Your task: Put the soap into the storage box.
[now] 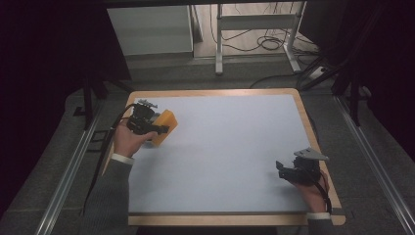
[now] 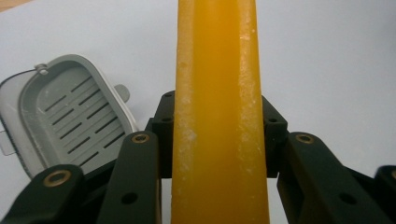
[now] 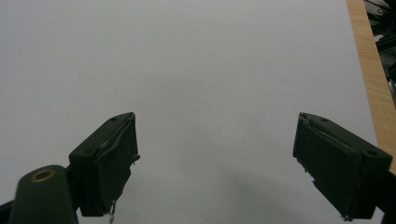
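My left gripper [image 1: 157, 128] clamps an orange slab [image 1: 164, 127] edge-on, raised at the table's [image 1: 235, 147] far-left corner above a grey slotted dish [image 2: 70, 119]. I judge it light, stiff and slick, so the flat faces give the safest hold. My right gripper [image 3: 215, 168] rests wide open and empty near the right edge.

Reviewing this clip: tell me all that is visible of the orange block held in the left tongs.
The orange block is a flat, deep yellow-orange slab, waxy or soapy looking, with whitish scuffs along its edges. The left tongs are shut on its two broad faces, so it stands edge-on in the left gripper view. In the high view it sits at the white table's left rear. Whether it touches the table cannot be told.
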{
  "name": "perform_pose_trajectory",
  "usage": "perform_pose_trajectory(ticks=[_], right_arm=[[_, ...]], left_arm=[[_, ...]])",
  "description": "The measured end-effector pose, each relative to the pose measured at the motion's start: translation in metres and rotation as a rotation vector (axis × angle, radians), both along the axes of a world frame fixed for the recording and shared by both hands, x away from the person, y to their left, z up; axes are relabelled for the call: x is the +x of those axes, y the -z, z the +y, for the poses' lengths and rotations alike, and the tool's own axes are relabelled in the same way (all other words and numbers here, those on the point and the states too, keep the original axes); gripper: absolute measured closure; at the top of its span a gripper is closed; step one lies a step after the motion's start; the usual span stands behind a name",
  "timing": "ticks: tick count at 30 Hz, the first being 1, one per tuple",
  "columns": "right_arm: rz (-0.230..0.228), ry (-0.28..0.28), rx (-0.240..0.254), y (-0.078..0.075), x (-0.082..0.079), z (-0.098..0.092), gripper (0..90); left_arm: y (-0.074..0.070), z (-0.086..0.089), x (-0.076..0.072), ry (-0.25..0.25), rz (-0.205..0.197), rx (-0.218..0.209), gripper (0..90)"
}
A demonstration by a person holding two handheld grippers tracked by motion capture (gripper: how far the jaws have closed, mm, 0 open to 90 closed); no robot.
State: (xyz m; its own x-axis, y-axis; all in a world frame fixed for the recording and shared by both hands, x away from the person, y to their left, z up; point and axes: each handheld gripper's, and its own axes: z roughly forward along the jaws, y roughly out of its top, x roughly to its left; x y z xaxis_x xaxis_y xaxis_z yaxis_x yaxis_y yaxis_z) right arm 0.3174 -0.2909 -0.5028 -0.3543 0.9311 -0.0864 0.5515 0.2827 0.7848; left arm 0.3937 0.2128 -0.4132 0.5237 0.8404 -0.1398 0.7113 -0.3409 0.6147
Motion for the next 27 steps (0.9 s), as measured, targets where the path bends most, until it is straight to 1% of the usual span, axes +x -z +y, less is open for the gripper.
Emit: perform_pose_trajectory(ticks=[2, 5, 8, 16, 18, 20, 24, 27], right_arm=[[0.0, -0.001, -0.001, 0.0, 0.0, 0.0, 13.7], [0.001, -0.002, -0.002, 0.0, 0.0, 0.0, 13.7], [0.003, -0.001, -0.002, 0.001, 0.0, 0.001, 13.7], [0.003, -0.003, 0.002, 0.001, 0.0, 0.0, 13.7], [-0.002, -0.007, 0.004, 0.0, 0.0, 0.0, 13.7], [-0.002, -0.008, 0.004, 0.0, 0.0, 0.001, 13.7], [-0.005, -0.008, 0.004, 0.0, 0.0, 0.0, 13.7], [-0.004, -0.006, 0.002, 0.0, 0.0, 0.0, 13.7]], left_arm=[[0.0, 0.002, 0.002, -0.01, 0.002, -0.002, 61.0], [0.0, 0.004, 0.005, -0.017, 0.015, 0.003, 60.9], [0.001, 0.005, 0.007, -0.024, 0.017, 0.007, 61.0], [0.002, 0.009, 0.013, -0.036, 0.022, -0.007, 61.0], [0.003, 0.01, 0.014, -0.04, 0.019, -0.008, 61.0], [0.003, 0.011, 0.015, -0.047, 0.005, -0.012, 61.0], [0.003, 0.014, 0.018, -0.054, 0.011, -0.026, 61.0], [0.004, 0.017, 0.021, -0.059, 0.024, -0.017, 61.0]])
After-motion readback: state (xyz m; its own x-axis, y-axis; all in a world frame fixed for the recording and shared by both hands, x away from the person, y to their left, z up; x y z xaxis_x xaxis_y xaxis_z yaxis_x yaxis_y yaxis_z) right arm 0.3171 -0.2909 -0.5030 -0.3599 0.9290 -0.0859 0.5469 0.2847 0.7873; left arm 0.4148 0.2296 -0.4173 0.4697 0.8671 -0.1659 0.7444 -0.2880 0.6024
